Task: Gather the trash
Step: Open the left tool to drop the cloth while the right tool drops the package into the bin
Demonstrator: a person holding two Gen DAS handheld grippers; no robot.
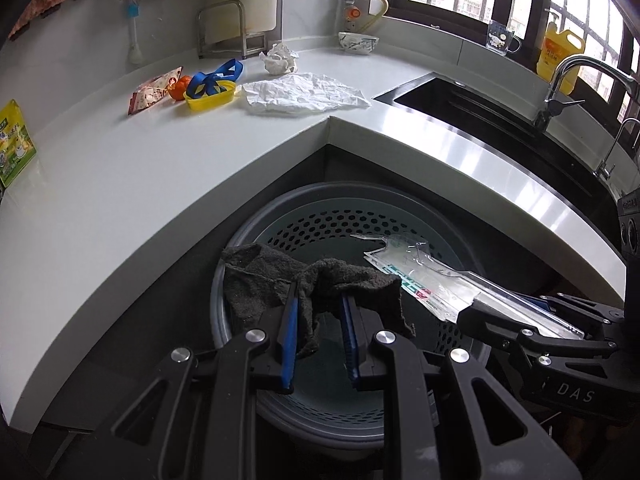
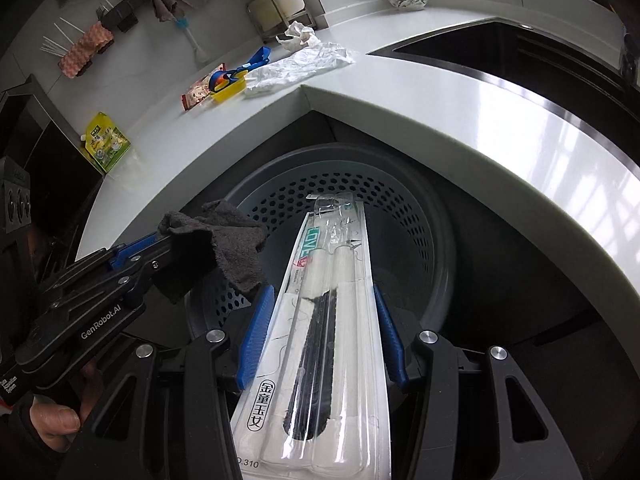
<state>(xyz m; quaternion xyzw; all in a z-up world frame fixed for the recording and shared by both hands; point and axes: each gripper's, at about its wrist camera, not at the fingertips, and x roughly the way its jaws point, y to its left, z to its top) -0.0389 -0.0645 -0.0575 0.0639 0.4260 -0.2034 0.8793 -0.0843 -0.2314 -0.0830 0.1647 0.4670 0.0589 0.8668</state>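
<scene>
A round grey perforated bin [image 1: 320,224] stands on the floor in the inner corner of the white counter. My left gripper [image 1: 319,292] is shut on a dark grey rag [image 1: 360,280], which droops over the bin's near rim. My right gripper [image 2: 323,292] is shut on a long clear blister pack [image 2: 332,320] with white and black contents, its far end reaching over the bin [image 2: 400,216]. In the right wrist view the rag [image 2: 232,248] hangs from the left gripper [image 2: 168,236], held by a person's hand [image 2: 60,420]. In the left wrist view the right gripper [image 1: 472,308] and pack [image 1: 420,276] come in from the right.
On the counter [image 1: 140,168] lie a crumpled white sheet [image 1: 304,92], a tissue ball [image 1: 280,58], a yellow tray with blue ribbon [image 1: 212,96], a red wrapper [image 1: 152,90] and a green pouch [image 1: 14,144]. A sink [image 1: 460,100] with a tap [image 1: 560,80] is at right; a bowl [image 1: 358,42] stands behind.
</scene>
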